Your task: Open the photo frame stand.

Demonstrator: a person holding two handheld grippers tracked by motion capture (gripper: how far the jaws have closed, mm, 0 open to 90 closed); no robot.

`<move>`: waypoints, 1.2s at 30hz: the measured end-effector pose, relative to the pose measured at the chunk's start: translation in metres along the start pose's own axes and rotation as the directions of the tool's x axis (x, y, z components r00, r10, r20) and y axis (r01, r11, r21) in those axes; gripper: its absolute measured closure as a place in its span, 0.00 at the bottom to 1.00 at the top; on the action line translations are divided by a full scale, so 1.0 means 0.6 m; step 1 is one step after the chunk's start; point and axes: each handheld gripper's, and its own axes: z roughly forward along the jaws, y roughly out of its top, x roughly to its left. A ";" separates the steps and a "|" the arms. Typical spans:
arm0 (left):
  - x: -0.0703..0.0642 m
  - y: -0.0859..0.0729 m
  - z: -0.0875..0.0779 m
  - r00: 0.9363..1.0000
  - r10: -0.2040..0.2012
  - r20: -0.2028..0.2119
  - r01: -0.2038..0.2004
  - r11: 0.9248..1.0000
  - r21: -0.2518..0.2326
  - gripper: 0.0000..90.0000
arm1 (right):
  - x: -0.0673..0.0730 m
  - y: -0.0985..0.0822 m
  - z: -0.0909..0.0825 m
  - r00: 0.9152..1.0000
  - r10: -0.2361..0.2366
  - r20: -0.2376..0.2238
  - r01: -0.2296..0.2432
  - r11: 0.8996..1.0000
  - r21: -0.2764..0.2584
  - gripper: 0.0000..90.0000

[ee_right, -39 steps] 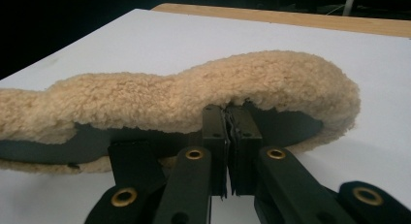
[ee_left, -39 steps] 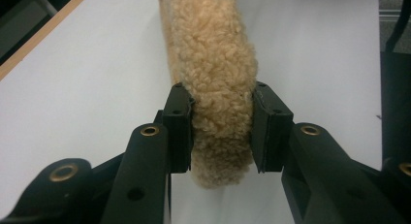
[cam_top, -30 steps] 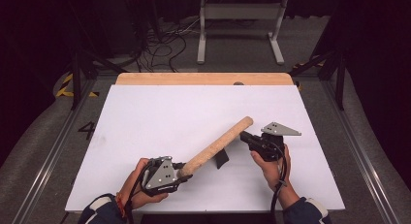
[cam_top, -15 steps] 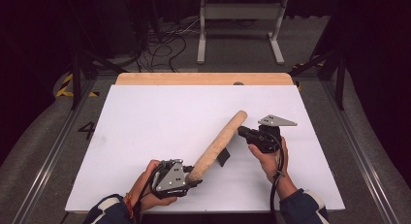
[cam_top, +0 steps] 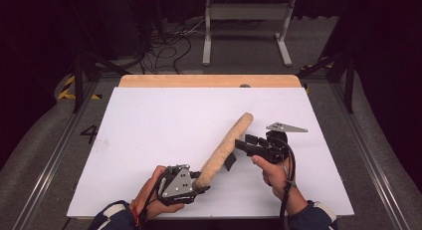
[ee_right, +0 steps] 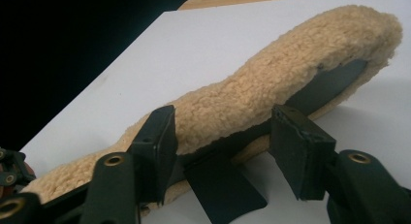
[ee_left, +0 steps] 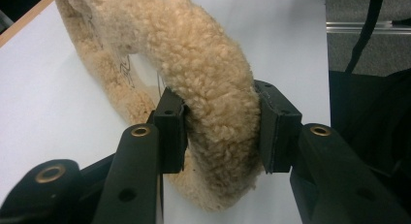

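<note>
— fleece pad [cam_top: 225, 147], tan and woolly, a long thing lying slantwise over the white table [cam_top: 149, 120]. what has hold of it?

— left gripper [cam_top: 196, 182], at its near end. in the left gripper view the two pads [ee_left: 170, 132] press into the wool from both sides, jaws partway closed, the pile bulging between them. i'd guess that end is pinned so the pad can't slide or roll.

— and the far end?

— it points off toward the wooden back edge [cam_top: 209, 80], loose. a dark strap or lining [ee_right: 220, 185] shows underneath.

— the other hand?

— right gripper [cam_top: 244, 144], at the pad's middle. its jaws have just been opening — they stand wide now, one on each side of the fleece, not pressing it. probably letting go to take a new hold, though i can't be sure.
</note>
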 end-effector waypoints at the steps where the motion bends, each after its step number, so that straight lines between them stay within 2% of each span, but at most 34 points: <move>1: 0.000 0.000 0.000 1.000 -0.004 0.002 0.004 1.000 -0.004 0.67 | 0.002 0.001 0.001 1.000 -0.008 0.006 0.008 1.000 0.001 0.47; 4: -0.001 0.000 0.003 1.000 -0.024 0.013 0.025 1.000 -0.019 0.67 | 0.004 0.002 0.001 1.000 0.000 0.005 0.001 1.000 -0.005 0.45; 7: -0.005 0.002 0.006 0.999 -0.030 0.023 0.030 0.999 -0.024 0.67 | 0.014 0.002 0.004 1.000 -0.017 0.020 0.017 1.000 -0.018 0.46; 10: -0.010 0.005 0.011 0.999 -0.036 0.032 0.037 0.999 -0.033 0.67 | 0.021 0.003 0.006 1.000 -0.025 0.011 0.025 1.000 -0.012 0.45; 11: -0.011 0.007 0.012 0.999 -0.035 0.036 0.036 0.999 -0.037 0.67 | 0.032 0.006 0.012 0.999 -0.040 -0.002 0.040 0.999 0.007 0.42; 13: -0.013 0.009 0.015 0.999 -0.035 0.039 0.037 0.999 -0.037 0.66 | 0.036 0.007 0.015 0.999 -0.046 0.000 0.046 0.999 0.019 0.40; 14: -0.016 0.011 0.019 0.997 -0.050 0.051 0.052 0.998 -0.039 0.66 | 0.040 0.008 0.020 0.998 -0.063 0.012 0.063 0.998 0.026 0.41; 17: -0.022 0.014 0.026 0.998 -0.048 0.049 0.051 0.998 -0.049 0.63 | 0.042 0.012 0.030 0.998 -0.049 0.031 0.048 0.998 0.040 0.41; 18: -0.024 0.017 0.028 0.998 -0.049 0.046 0.051 0.997 -0.049 0.62 | 0.045 0.016 0.037 0.997 -0.043 0.057 0.041 0.998 0.048 0.41; 22: -0.024 0.017 0.036 0.995 -0.081 0.053 0.085 0.994 -0.067 0.60 | 0.047 0.023 0.044 0.996 -0.033 0.082 0.027 0.996 0.081 0.39; 23: -0.025 0.017 0.039 0.994 -0.096 0.054 0.100 0.992 -0.077 0.59 | 0.048 0.028 0.049 0.995 -0.028 0.098 0.017 0.994 0.111 0.38; 26: -0.027 0.019 0.043 0.993 -0.106 0.049 0.110 0.991 -0.083 0.58 | 0.046 0.034 0.055 0.993 -0.021 0.113 0.005 0.990 0.142 0.35; 28: -0.030 0.021 0.049 0.992 -0.116 0.044 0.120 0.989 -0.088 0.57 | 0.041 0.038 0.064 0.995 0.003 0.100 -0.023 0.981 0.195 0.33; 29: -0.030 0.021 0.049 0.992 -0.116 0.044 0.120 0.989 -0.088 0.56 | 0.041 0.038 0.064 0.995 0.003 0.100 -0.023 0.981 0.195 0.33; 30: -0.031 0.023 0.053 0.992 -0.123 0.035 0.126 0.988 -0.089 0.55 | 0.028 0.038 0.076 0.996 0.059 0.072 -0.074 0.971 0.226 0.31; 33: -0.031 0.024 0.054 0.992 -0.121 0.031 0.124 0.988 -0.089 0.54 | 0.028 0.041 0.080 0.997 0.044 0.070 -0.059 0.969 0.240 0.32; 35: -0.029 0.024 0.057 0.991 -0.126 0.037 0.129 0.988 -0.081 0.51 | 0.026 0.043 0.087 0.997 0.049 0.063 -0.064 0.963 0.260 0.31; 36: -0.029 0.024 0.057 0.991 -0.125 0.054 0.129 0.989 -0.070 0.48 | 0.025 0.044 0.088 0.997 0.055 0.057 -0.068 0.961 0.269 0.31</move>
